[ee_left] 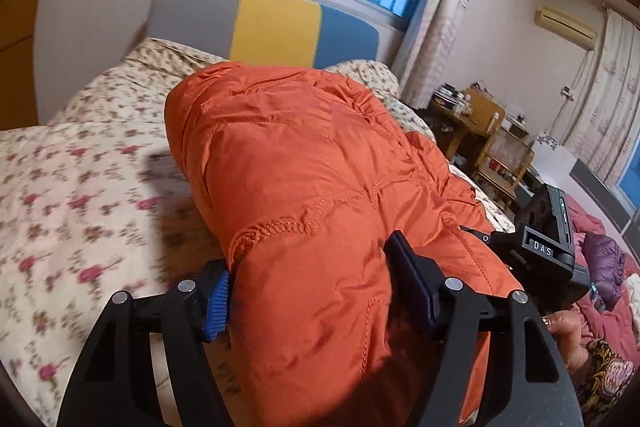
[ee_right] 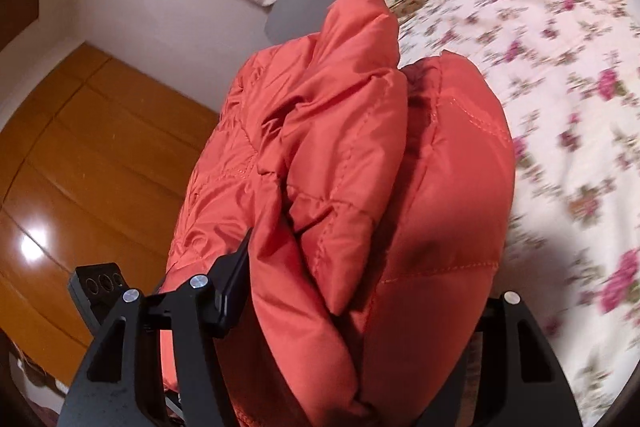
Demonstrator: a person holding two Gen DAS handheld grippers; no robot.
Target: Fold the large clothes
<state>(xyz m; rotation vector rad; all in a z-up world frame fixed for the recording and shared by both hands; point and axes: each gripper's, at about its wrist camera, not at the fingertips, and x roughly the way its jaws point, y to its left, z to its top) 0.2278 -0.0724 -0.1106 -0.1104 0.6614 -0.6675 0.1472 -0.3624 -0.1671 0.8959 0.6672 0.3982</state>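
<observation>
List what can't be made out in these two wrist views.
- Right wrist view: right hand-held gripper, its right pad is hidden behind the orange jacket.
- Left wrist view: jacket covers the bed under it; the bedspread print is motion-blurred.
- Left wrist view: shelf items too small to identify.

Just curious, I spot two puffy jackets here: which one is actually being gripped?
The orange jacket, clamped between both tools' jaws above the floral bed. The purple jacket lies untouched at the far right.
</observation>
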